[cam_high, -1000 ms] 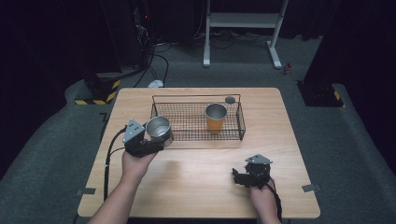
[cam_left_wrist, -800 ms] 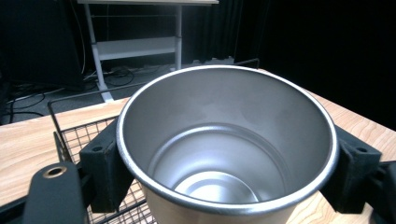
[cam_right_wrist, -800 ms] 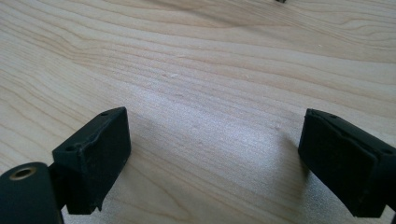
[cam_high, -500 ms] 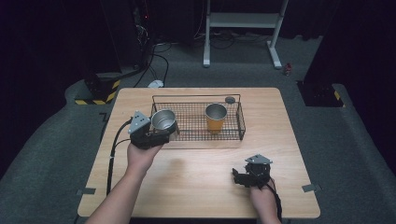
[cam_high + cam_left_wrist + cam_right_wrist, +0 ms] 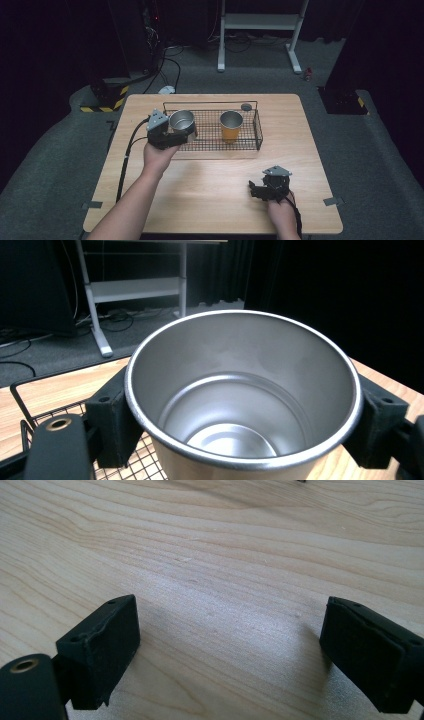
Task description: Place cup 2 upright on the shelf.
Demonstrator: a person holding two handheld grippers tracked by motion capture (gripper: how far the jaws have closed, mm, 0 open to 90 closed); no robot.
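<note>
My left gripper is shut on a silver metal cup and holds it upright over the left end of the black wire basket. In the left gripper view the cup is empty, with a black pad pressed on each side of it. An orange cup stands upright inside the basket, right of centre. My right gripper rests low on the wooden table near the front right, jaws wide apart with nothing between them; its fingers frame bare wood.
A small dark round object lies on the table behind the basket's back right corner. A cable trails from the left gripper over the table's left side. Beyond the table are grey floor, a white stand and cables.
My left gripper has carried the silver cup to the right and slightly up, from beside the basket's left end to over it. The right gripper has stayed put.
</note>
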